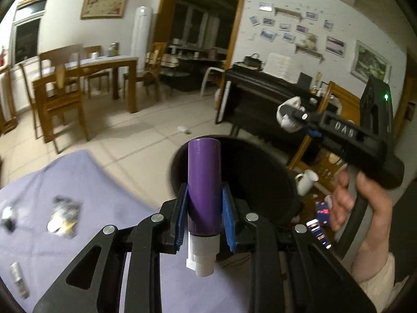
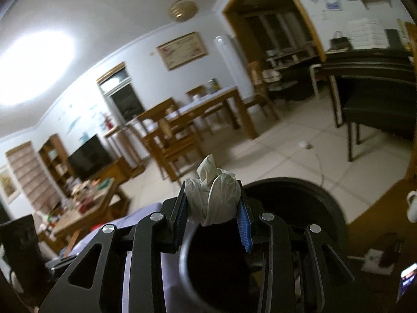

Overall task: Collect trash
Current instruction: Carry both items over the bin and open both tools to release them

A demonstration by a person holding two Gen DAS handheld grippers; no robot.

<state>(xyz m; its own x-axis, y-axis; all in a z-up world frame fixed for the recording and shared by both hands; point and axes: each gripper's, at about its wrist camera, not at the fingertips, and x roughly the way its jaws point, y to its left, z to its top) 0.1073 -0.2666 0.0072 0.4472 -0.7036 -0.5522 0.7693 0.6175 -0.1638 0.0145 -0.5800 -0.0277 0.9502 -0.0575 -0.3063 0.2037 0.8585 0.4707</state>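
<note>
Step in hand: both grippers are loaded and carried toward the black bin; I'd call this the carry-and-drop stage of the clean-up, with neither item released yet.
Black bin: the biggest thing in play, round and dark, its open mouth just beyond both sets of fingertips; in the right wrist view its rim curves off toward 3 o'clock of the held wad.
Purple cloth: the table cover lies at 9 o'clock of the left gripper, with more scraps on it: a crumpled wrapper and a small tube near the lower edge, both blurred.
Left gripper: the left gripper is clamped on a purple tube, blue pads pressing both sides, white cap end pointing back toward the camera.
Right gripper: the right gripper, seen also at 2 o'clock of the left view in a person's hand, is closed partway on a crumpled white tissue, which bulges above the pads.
Next move: by my reckoning each load must be brought squarely over the bin's mouth before the jaws let go; the tissue is light and may cling to a pad.
Left to do: the scraps on the cloth look like further trips.
</note>
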